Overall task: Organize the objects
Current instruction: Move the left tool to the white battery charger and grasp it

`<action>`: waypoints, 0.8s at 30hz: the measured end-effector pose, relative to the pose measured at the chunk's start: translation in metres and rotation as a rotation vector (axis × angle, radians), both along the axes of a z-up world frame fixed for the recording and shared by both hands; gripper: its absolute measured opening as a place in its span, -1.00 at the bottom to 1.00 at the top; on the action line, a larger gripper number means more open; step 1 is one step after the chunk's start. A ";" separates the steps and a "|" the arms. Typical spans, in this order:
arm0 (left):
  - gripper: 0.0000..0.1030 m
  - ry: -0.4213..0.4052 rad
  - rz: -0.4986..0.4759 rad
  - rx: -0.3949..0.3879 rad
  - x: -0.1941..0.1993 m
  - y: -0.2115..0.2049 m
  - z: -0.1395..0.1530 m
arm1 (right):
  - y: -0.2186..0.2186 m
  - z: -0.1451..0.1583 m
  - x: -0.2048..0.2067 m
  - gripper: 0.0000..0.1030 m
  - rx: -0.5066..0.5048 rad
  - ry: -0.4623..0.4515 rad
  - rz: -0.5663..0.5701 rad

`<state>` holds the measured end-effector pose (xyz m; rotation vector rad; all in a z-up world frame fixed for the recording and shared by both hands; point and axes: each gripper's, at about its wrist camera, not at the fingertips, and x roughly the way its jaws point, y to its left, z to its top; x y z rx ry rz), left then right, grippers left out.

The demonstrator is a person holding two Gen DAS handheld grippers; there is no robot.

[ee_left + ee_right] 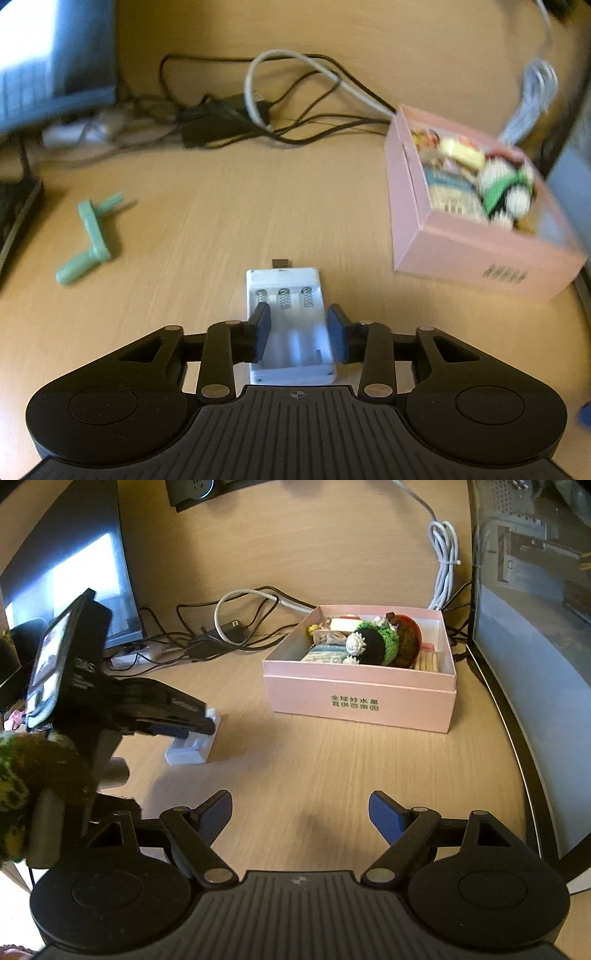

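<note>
Straddling one white battery charger (291, 325) on desk (207, 229), left gripper (298, 332) pads against its sides; three springs, one green crank (90, 236), pink box (476, 221) right. Right wrist: right gripper (301, 818) spread wide, holding nothing; box print green Chinese, partly legible "好水果".

The battery charger (290, 325) lies on the desk (207, 221); the box (476, 206) at 2 o'clock, crank handle (90, 240) at 10 o'clock, cables (258, 107) at 12.

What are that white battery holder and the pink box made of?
White rectangular battery holder: probably smooth moulded plastic, slightly glossy, with coiled metal springs inside. Pink open-topped box: likely matte cardboard, judging by thin straight walls, crisp folded edges and printed lettering.
</note>
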<state>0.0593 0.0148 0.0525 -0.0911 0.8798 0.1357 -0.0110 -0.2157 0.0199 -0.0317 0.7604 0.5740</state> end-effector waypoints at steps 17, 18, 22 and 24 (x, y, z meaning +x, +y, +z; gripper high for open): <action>-0.14 -0.069 -0.253 0.124 -0.022 -0.008 -0.009 | -0.002 -0.012 0.002 0.64 0.006 0.047 0.002; -0.15 -0.091 -0.231 0.116 -0.027 -0.006 -0.006 | 0.000 -0.012 0.001 0.64 0.006 0.045 0.005; -0.18 -0.127 -0.180 0.159 -0.037 -0.005 -0.002 | 0.005 -0.010 -0.001 0.65 0.008 0.038 0.010; -0.18 -0.093 -0.178 0.131 -0.031 -0.003 -0.006 | 0.008 -0.011 -0.001 0.65 0.006 0.043 0.011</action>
